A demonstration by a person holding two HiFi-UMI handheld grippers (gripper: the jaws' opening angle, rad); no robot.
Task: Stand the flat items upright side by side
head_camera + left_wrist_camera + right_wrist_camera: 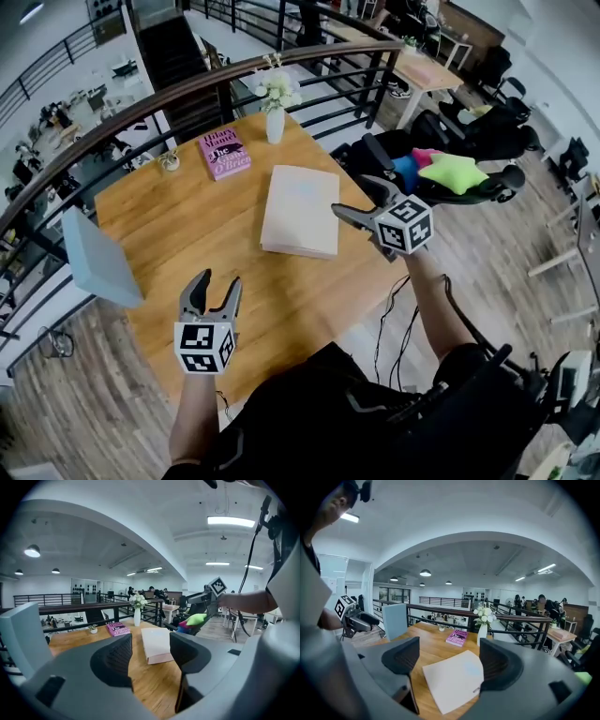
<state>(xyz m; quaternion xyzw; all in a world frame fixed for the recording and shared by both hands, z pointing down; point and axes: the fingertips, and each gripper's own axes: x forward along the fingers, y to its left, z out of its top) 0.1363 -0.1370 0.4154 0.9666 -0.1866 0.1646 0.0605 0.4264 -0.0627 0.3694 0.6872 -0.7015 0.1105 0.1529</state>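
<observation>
A large pale book lies flat in the middle of the wooden table. A smaller pink book lies flat behind it. A grey-blue flat item stands upright at the table's left edge. My right gripper is open at the pale book's right edge; in the right gripper view the pale book shows low between the jaws, with neither pad pressing on it. My left gripper is open and empty over the near part of the table, facing the pale book.
A white vase of flowers and a small pot stand at the table's far edge, against a dark railing. A chair with coloured cushions sits off the right side. A cable hangs below the near edge.
</observation>
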